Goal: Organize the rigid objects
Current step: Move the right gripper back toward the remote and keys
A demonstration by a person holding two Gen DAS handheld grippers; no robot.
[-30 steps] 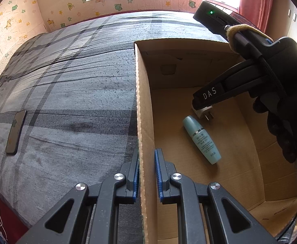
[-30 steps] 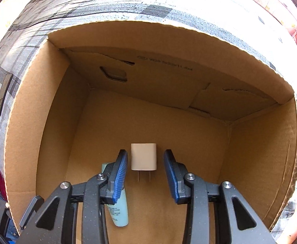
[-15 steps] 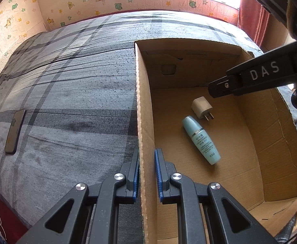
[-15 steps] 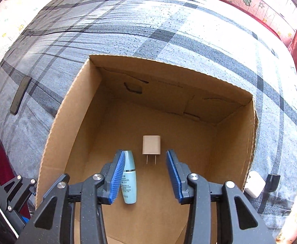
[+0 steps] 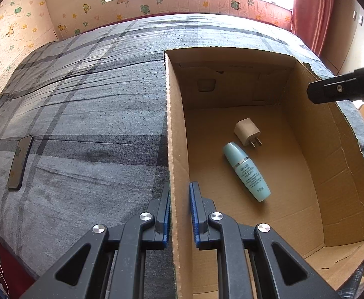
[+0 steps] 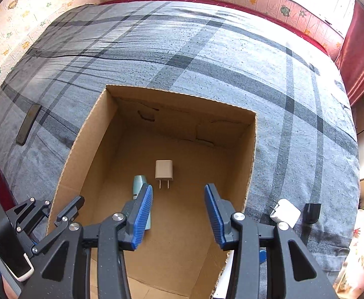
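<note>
An open cardboard box (image 5: 341, 154) (image 6: 82, 159) sits on the grey plaid bed. Inside lie a beige plug adapter (image 5: 247, 131) (image 6: 164, 170) and a teal bottle (image 5: 246, 172) (image 6: 139, 184) on its side. My left gripper (image 5: 179, 214) is shut on the box's left wall (image 5: 175, 149). My right gripper (image 6: 179, 214) is open and empty, raised above the box; one of its fingers (image 5: 344, 90) shows at the right of the left wrist view. A white charger (image 6: 285, 212) and a small black object (image 6: 311, 213) lie on the bed right of the box.
A dark phone (image 5: 20, 162) (image 6: 28, 124) lies on the bed left of the box. The bed (image 6: 207, 57) stretches back to a patterned wall. A red curtain (image 5: 311, 12) hangs at the far right.
My right gripper has let go of the beige adapter inside the box and risen up and back out of it. The left gripper has kept its hold on the box wall.
</note>
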